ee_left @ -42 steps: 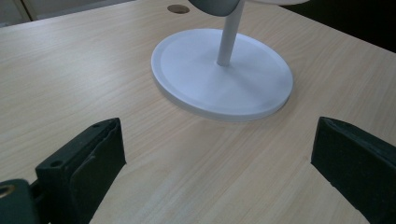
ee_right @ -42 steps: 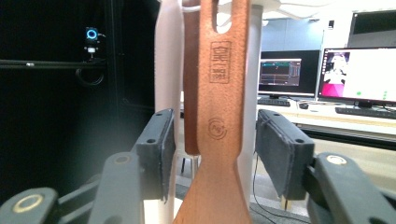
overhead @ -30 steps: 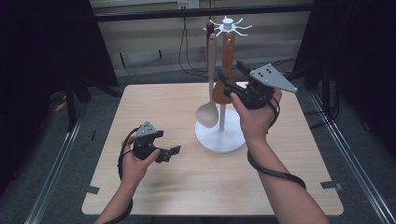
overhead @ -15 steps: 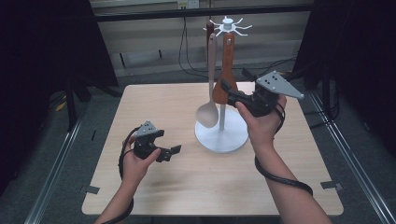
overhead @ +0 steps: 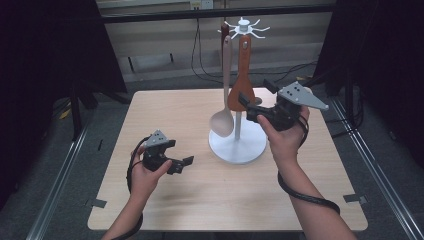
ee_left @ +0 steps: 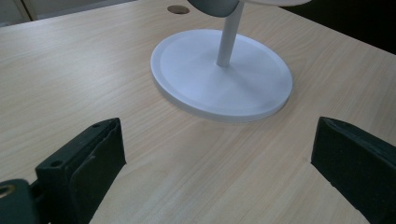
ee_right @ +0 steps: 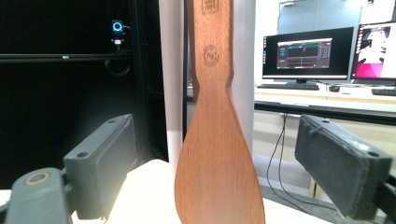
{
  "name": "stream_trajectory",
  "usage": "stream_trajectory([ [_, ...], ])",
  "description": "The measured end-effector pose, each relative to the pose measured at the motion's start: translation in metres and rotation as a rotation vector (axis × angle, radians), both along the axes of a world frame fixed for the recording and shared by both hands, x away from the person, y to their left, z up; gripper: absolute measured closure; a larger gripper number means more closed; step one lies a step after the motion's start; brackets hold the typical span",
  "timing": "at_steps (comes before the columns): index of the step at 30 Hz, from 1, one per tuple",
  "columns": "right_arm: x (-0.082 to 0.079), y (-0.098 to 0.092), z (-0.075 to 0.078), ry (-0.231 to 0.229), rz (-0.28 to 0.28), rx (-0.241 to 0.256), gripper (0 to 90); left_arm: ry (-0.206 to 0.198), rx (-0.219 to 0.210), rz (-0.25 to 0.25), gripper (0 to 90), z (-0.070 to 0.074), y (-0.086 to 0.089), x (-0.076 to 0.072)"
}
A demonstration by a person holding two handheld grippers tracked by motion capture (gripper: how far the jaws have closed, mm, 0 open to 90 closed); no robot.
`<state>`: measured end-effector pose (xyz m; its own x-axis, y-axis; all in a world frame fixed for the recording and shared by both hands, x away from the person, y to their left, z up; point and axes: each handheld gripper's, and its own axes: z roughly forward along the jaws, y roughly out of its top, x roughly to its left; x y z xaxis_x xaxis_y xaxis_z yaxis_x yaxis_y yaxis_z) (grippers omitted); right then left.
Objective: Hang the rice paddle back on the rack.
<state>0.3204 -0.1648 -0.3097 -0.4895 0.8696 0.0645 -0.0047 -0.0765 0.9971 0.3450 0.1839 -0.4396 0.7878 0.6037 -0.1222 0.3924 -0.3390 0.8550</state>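
A white utensil stand (overhead: 237, 145) rises from a round base at mid-table. From its top hooks hang a brown wooden spatula (overhead: 241, 75) and a pale spoon (overhead: 223, 120). My right gripper (overhead: 255, 93) is held up just right of the spatula blade, open and holding nothing. In the right gripper view the spatula (ee_right: 217, 154) hangs between the spread jaws of that gripper (ee_right: 217, 128), untouched by either, with the stand's pole (ee_right: 170, 70) behind. My left gripper (overhead: 180, 152) rests low over the table left of the base, open and empty. Its camera faces the base (ee_left: 222, 77).
The wooden table (overhead: 165, 110) has free room on its left half and along the front. A dark red utensil (overhead: 225, 32) hangs at the back of the stand. Monitors (ee_right: 306, 53) stand on a desk far behind. Dark curtains flank the table.
My right gripper has drawn back to the right, away from the stand, staying at spatula height. The left gripper has kept still.
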Motion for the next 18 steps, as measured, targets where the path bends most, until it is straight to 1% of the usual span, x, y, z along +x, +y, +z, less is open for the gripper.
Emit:
stream_trajectory([
  [1,0.0,0.0,0.0,0.0,0.0,0.0,10.6,0.004,-0.006,-0.004,2.7,0.0,0.0,0.0],
  [2,-0.001,-0.002,-0.002,0.0,0.012,0.006,9.7,0.005,-0.005,-0.004,2.7,0.0,-0.001,0.0],
  [5,-0.002,-0.004,-0.005,-0.004,0.025,0.004,7.9,0.009,-0.007,-0.003,2.7,-0.001,-0.001,0.0],
  [9,-0.004,-0.006,-0.008,-0.003,0.036,-0.005,5.8,0.011,-0.007,-0.005,2.7,-0.001,-0.001,0.0],
  [10,-0.004,-0.006,-0.009,-0.001,0.047,-0.012,5.0,0.008,-0.006,-0.005,2.7,-0.001,-0.001,0.0],
  [15,-0.007,-0.008,-0.014,0.005,0.063,-0.022,3.9,0.013,-0.004,-0.006,2.7,-0.002,-0.001,0.0],
  [18,-0.008,-0.01,-0.018,0.006,0.072,-0.038,3.8,0.012,-0.001,-0.007,2.7,-0.002,-0.001,0.0],
])
